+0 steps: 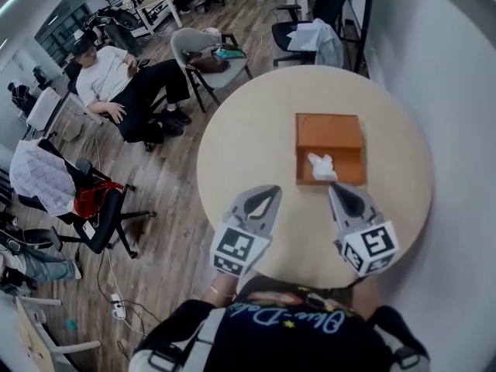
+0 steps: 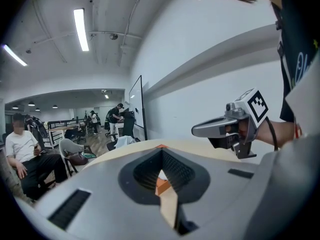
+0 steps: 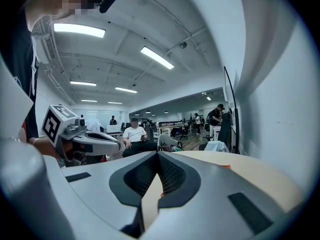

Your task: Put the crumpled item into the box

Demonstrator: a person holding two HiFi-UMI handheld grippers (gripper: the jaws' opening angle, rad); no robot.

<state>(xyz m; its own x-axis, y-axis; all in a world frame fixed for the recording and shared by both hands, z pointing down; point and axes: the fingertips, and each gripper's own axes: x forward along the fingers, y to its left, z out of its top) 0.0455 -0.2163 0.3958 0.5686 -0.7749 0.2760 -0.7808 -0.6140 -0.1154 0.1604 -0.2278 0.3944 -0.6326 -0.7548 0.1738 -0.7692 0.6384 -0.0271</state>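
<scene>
Dark shirt (image 1: 287,324): the person's chest fills the bottom of the head view, right under the camera.
Left tongs (image 1: 270,193): clenched to a point with nothing between them, hanging over the near edge of the counter (image 1: 248,142), well short of the box.
Right tongs (image 1: 335,187): also clenched and empty, with the tip just short of the box's near wall.
Box (image 1: 329,132): orange, shallow and open-topped, lying right of the counter's middle.
Crumpled item (image 1: 322,166): a small white wad, probably tissue or paper, already lying inside the box at its near end, close to the near wall.
Task state: judging by where the wad lies, the placing looks done and neither pair of tongs has any hold on it.
Handling: likely very light, soft and springy. It should squash under the pads and not slip, and it cannot break.
Where to grip: if it needs shifting, pinch across the thick middle of the wad, not a loose corner, which could tear or unfold.
Risk: so light a thing may cling to a pad on release.
Background: a seated person and office chairs stand on the floor beyond the counter.
</scene>
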